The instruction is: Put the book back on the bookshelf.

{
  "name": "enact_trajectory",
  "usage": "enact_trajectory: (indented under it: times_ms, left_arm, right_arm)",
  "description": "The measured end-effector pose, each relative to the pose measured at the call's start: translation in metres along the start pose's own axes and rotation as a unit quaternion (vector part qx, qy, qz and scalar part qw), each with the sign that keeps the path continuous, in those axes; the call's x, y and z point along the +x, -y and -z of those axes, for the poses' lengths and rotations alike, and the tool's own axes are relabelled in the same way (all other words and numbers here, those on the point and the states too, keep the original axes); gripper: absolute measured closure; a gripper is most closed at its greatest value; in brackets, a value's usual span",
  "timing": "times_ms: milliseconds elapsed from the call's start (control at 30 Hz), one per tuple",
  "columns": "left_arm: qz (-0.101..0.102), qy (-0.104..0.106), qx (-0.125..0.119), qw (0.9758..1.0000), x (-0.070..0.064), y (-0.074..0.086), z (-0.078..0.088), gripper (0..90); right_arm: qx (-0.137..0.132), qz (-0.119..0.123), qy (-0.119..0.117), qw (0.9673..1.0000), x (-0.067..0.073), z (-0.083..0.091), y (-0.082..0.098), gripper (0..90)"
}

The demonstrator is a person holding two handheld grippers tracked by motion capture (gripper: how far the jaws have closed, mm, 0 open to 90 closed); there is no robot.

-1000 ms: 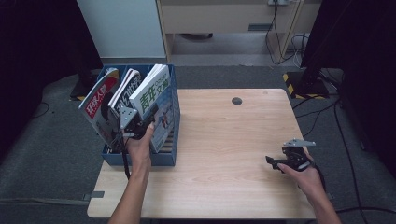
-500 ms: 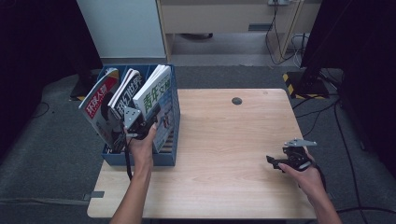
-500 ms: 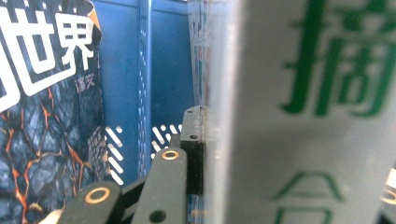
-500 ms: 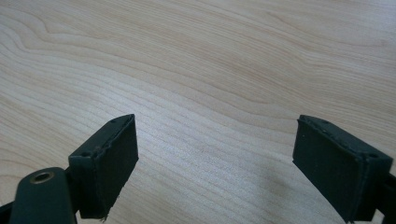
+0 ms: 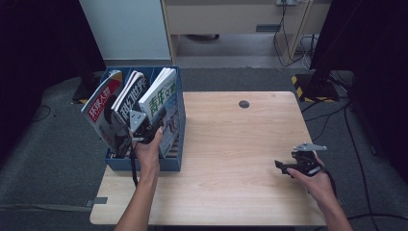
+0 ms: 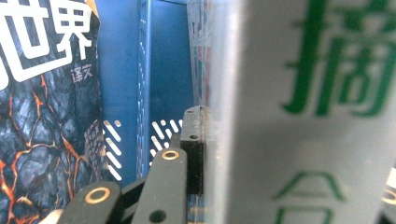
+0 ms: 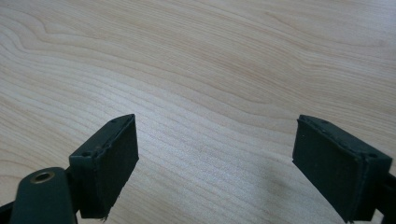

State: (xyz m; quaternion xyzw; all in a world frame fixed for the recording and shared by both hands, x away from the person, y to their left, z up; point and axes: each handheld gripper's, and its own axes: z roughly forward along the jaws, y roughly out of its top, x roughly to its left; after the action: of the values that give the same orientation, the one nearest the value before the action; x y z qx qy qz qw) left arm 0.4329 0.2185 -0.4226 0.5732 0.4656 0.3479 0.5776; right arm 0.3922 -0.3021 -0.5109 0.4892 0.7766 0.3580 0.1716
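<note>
At the desk's left edge, my left claw [image 5: 153,122] is clamped on the green-lettered magazine [image 5: 161,98] standing in the blue rack [image 5: 144,163], while my right claw [image 5: 284,167] rests apart near the right edge.

The blue slotted metal file box [image 5: 144,161] has white-looking slits in its walls in the left gripper view. In it stand three magazines: a red-covered magazine with white lettering [image 5: 98,108], a dark magazine with white lettering and an orange cracked-lava pattern [image 6: 42,116], and a white-covered magazine with green lettering [image 5: 161,98]. The pale wooden tabletop [image 5: 231,144] shows a wavy light-brown grain and carries a small round dark grey cap [image 5: 244,104]. The left hand-held gripper [image 5: 156,115] is black with a grey plate; the right hand-held gripper [image 7: 215,163] has matte black pads. The floor [image 5: 53,159] is dark grey carpet.
</note>
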Motion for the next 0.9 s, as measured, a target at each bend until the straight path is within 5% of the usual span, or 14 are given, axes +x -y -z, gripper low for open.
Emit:
enact_trajectory:
  times_ms: [900]
  left_arm:
    - [0.003, -0.008, 0.005, 1.0000, 0.0076, 0.0050, -0.0088, 73.6]
  right_arm:
    - [0.001, 0.000, 0.001, 1.0000, -0.0013, -0.0009, 0.0007, 14.7]
